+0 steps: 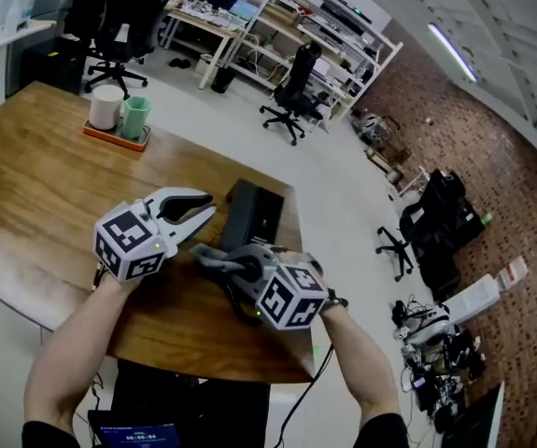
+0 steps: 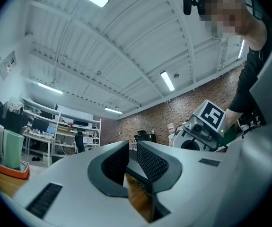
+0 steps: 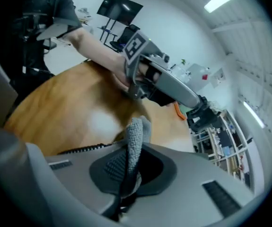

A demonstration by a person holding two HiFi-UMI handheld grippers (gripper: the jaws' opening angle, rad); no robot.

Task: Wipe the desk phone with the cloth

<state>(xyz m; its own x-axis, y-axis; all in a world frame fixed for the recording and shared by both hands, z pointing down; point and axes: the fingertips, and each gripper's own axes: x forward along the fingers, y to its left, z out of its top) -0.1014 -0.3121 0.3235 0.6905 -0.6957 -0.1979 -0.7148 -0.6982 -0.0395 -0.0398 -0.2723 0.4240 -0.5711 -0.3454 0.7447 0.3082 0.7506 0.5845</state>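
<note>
1 phone sits on the wooden table, close to its right edge. 1 grey cloth is pinched tight in the right gripper, just in front of the phone. The left gripper hangs beside it, its jaws a narrow gap apart with nothing between them. 2 cups, 1 white and 1 green, stand on 1 orange tray at the far edge. Bare wood spreads wide to the left.

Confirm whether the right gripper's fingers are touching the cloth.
Touching. The right gripper view shows the grey cloth pinched between the fingers of the right gripper, its tip sticking out past them.
</note>
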